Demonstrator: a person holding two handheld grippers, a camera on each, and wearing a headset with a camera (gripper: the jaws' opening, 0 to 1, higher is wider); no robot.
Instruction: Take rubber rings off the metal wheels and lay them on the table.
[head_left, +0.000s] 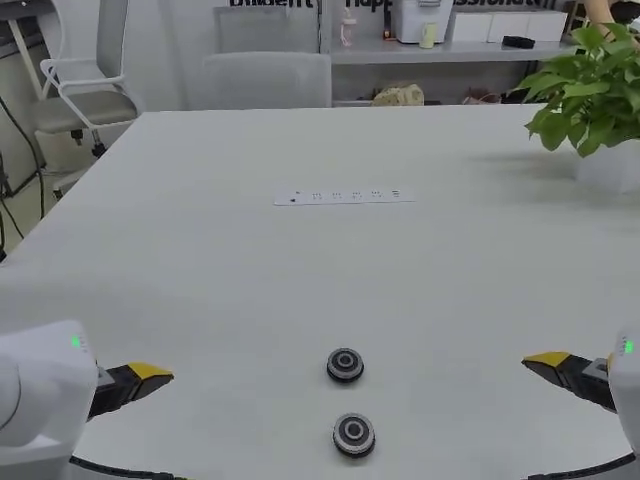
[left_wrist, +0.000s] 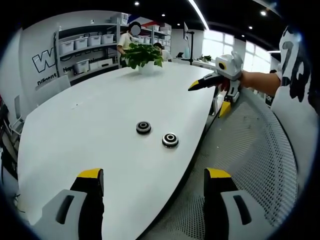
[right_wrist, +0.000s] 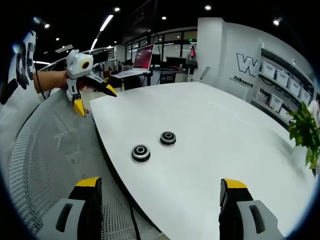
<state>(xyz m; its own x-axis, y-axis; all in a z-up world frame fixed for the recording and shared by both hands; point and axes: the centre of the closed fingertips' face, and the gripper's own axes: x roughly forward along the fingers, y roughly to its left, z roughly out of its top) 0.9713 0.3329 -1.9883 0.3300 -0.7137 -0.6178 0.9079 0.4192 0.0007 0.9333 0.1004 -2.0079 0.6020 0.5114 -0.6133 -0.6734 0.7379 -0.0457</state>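
Currently the two wheels are lying flat on the white table (head_left: 200, 250), close to the person's edge and roughly midway between the two grippers. The far wheel (head_left: 345, 365) is sitting a little further in. The near wheel (head_left: 353, 435) is resting closer to the edge, near the first but not touching it. Each is lying with its axle pointing straight up and its hub face turned to the ceiling, so neither is pointing any way along the table. The black rubber rings (head_left: 336, 436) are sitting round both rims.

The left gripper (left_wrist: 154, 173) is hovering by the table's near edge on the left, its jaws standing wide apart and holding nothing. The right gripper (right_wrist: 161, 183) is hovering on the opposite side, likewise spread wide and empty, well apart from the wheels. Both are aiming inward across the table.

A potted plant (head_left: 585, 85) is standing at the far right of the table, and a narrow marked strip (head_left: 345, 196) is lying near its middle.
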